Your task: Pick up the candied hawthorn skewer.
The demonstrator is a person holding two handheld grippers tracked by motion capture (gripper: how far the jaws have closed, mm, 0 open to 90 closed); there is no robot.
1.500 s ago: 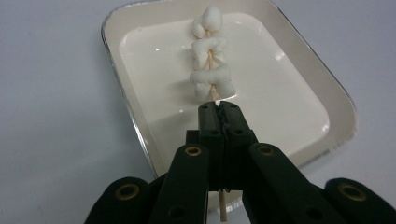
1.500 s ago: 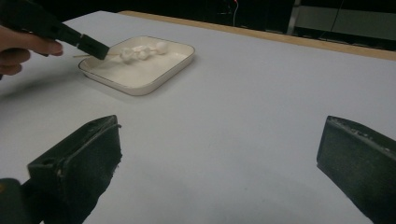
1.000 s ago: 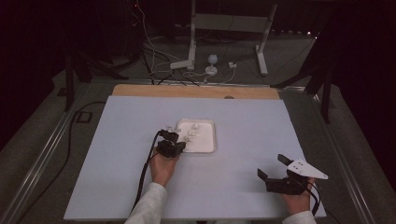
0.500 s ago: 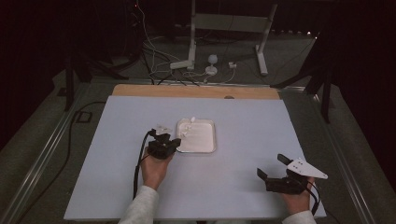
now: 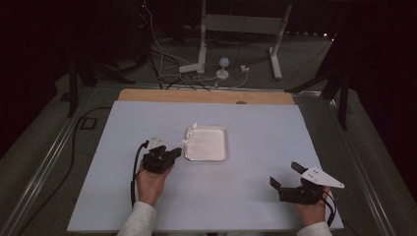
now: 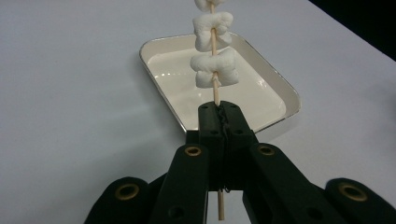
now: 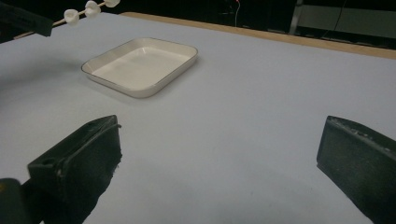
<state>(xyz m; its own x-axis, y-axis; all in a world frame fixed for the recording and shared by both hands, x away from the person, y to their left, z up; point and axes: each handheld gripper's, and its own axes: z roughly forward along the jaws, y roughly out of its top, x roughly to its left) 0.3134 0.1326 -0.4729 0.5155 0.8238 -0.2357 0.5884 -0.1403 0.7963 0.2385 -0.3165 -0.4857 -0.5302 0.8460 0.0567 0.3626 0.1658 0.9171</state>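
Marshmallows (image 6: 215, 69) sat threaded on a thin wooden skewer (image 6: 216, 95), and the left tool (image 6: 219, 116) had its jaws pinched tight on the bare stick just below the lowest one. In the high view that left tool (image 5: 169, 153) was near the middle of the table (image 5: 255, 128), just beside the left rim of the white enamel tray (image 5: 207, 143), with the skewer's loaded end reaching along that rim toward the table's far edge. From the right gripper view the marshmallows (image 7: 91, 9) hung in the air, clear of the tray (image 7: 142, 65), which was empty.

I judged the load very light but awkward: the marshmallows would be soft and easily squashed or torn, and the stick looked thin enough to snap or swivel in the jaws if it was levered. The bare wood below the sweets seemed the only sound place to hold; a second grip, if wanted, would have to go on whatever bare stick showed past the top one, and I could not see that end.

The right tool (image 5: 295, 182) rested near the table's near right corner, well apart from the tray, its jaws spread wide with nothing between them. Bare table lay all round the tray, so either hand had free room; the tray's raised rim was the one thing to clear.
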